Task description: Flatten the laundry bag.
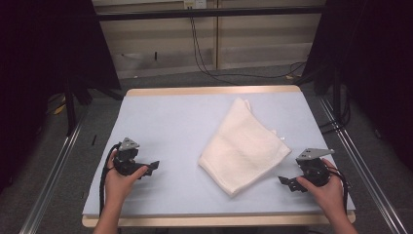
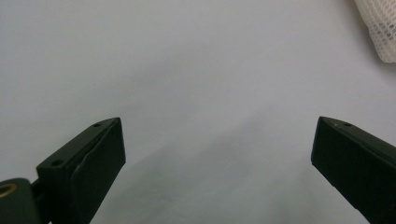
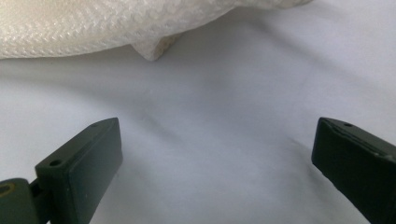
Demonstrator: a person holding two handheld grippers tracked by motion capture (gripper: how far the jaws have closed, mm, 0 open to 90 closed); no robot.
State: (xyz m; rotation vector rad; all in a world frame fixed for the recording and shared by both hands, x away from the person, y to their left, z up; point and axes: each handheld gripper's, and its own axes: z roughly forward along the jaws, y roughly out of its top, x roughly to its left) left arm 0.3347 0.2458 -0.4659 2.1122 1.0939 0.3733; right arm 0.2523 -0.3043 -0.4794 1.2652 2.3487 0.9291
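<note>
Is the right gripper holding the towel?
No, the right gripper is open over bare table cover, with the towel lying ahead of it.

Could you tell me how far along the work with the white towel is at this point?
Done: the towel already lies folded on the table, though with loose, uneven edges. In hand: nothing; the left gripper and right gripper rest open on either side, apart from it. Left: seemingly all further handling, since neither touches the cloth.
</note>
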